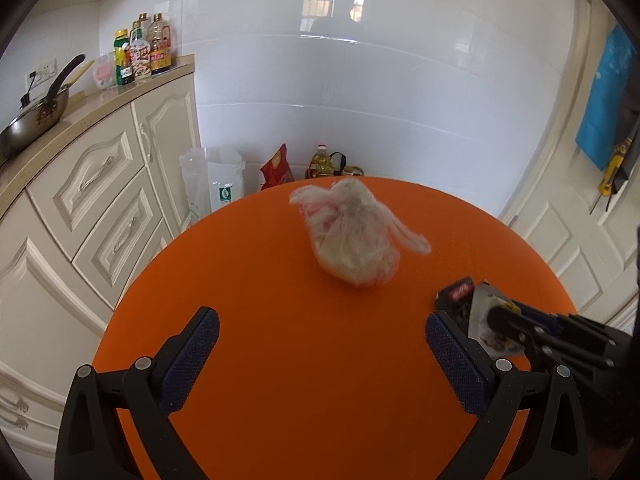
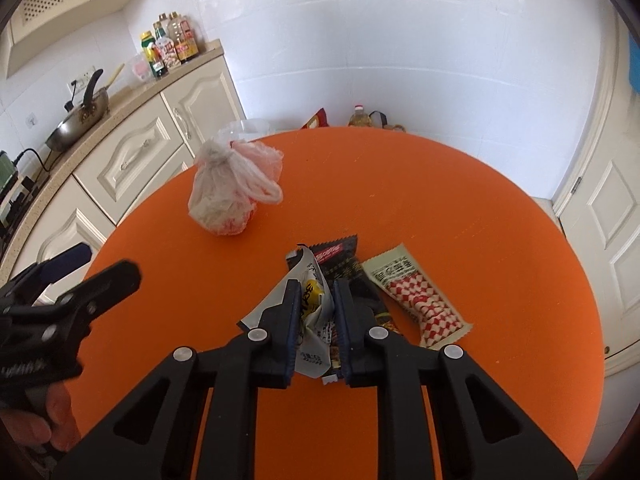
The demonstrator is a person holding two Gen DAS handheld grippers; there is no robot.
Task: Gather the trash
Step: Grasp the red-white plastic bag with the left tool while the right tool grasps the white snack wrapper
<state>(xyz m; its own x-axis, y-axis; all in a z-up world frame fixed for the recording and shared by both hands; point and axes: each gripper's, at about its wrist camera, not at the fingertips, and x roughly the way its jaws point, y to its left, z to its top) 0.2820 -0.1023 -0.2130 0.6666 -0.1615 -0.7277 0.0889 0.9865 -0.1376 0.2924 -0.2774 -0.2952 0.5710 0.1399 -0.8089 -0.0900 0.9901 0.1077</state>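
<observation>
Right tool (image 2: 316, 294) is clamped on a crumpled white and yellow snack wrapper (image 2: 314, 300) at the near side of the round orange surface (image 2: 460, 208). Left tool (image 1: 320, 330) hovers with fingers wide apart. A knotted translucent plastic bag (image 1: 352, 236) sits farther back, well apart from both.

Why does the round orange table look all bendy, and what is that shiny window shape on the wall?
Left wrist view: the fisheye lens bends the table edge and cupboards; the glossy wall mirrors a window as glare. Right wrist view: same bending, dark corners, softer glare up top; the bag looks sharp.
</observation>
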